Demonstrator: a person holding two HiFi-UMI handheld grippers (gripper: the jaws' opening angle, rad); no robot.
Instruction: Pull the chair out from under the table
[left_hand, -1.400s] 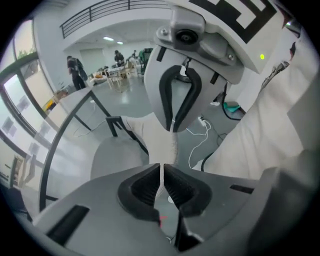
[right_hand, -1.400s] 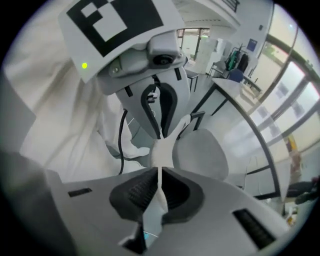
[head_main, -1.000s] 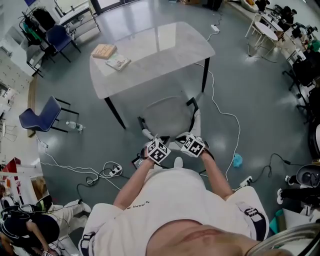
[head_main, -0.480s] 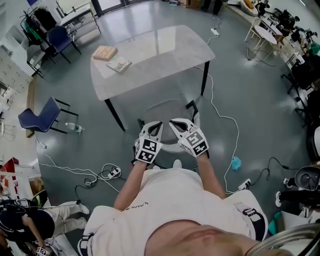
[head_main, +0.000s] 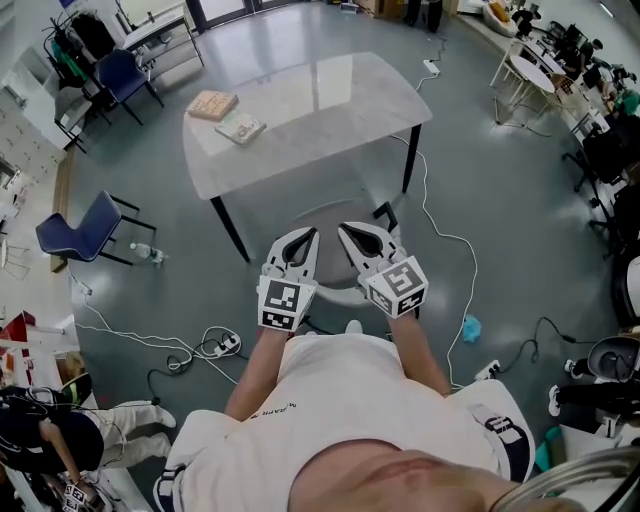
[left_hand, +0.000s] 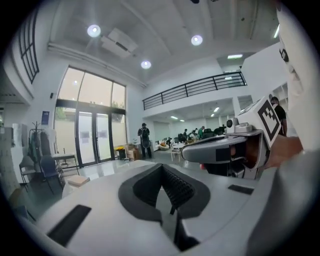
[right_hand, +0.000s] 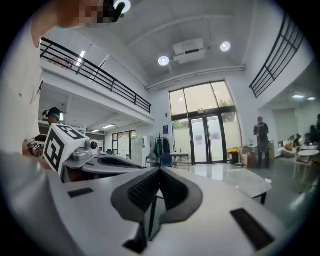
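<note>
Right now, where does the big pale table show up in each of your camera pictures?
Head view: the table fills the upper middle.
Left gripper view: the table is a thin strip low at the left, bearing a tan book.
Right gripper view: the table is low at the right, above its dark leg.
Shared landmark: the blue chair by the coat rack.

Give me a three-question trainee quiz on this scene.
1. True or false: the left gripper is shut and empty.
2. The white chair stands: A at the person's side of the table; B on top of it; C by the glass doors.
3. How many things lie on the table?
Key: 1 true; 2 A; 3 two.
</note>
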